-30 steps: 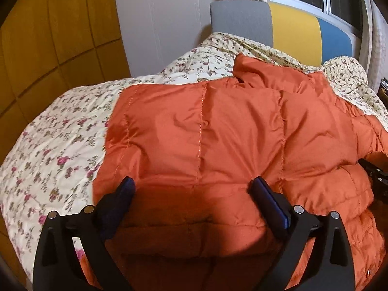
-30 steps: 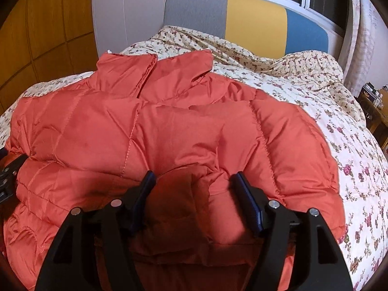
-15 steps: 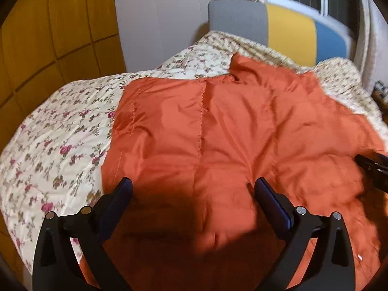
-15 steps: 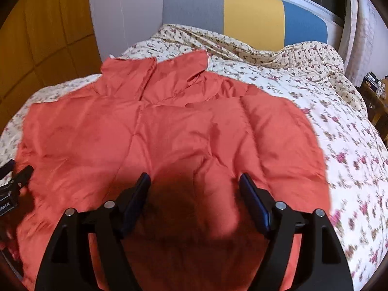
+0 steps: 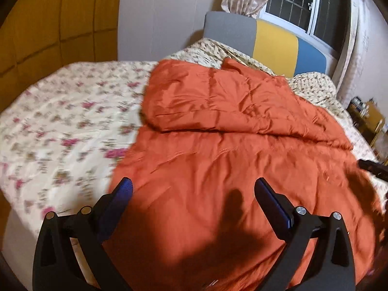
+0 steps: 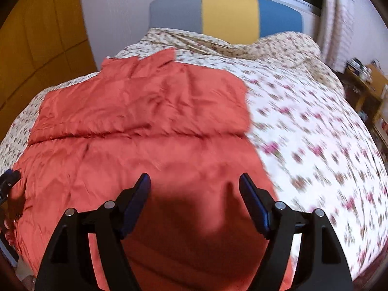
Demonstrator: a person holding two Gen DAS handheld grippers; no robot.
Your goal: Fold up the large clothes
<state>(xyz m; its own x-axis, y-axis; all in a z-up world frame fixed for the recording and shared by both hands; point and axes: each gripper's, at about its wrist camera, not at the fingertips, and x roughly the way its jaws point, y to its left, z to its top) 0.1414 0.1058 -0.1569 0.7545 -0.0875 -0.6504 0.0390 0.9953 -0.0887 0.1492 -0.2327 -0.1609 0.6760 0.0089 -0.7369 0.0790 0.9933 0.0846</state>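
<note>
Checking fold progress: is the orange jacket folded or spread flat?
Partly folded: the orange jacket's far part lies doubled over its near part, a rounded fold edge crossing it.

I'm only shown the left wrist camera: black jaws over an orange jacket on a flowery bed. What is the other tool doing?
Observer: The right gripper hangs over the near part of the orange jacket, with its jaws wide open and nothing between them.
Operator: Does the jacket reach the bed's edge on that side?
Observer: No. The jacket's right edge runs just past that gripper's right-hand finger, and the floral bedspread shows beyond it.
</note>
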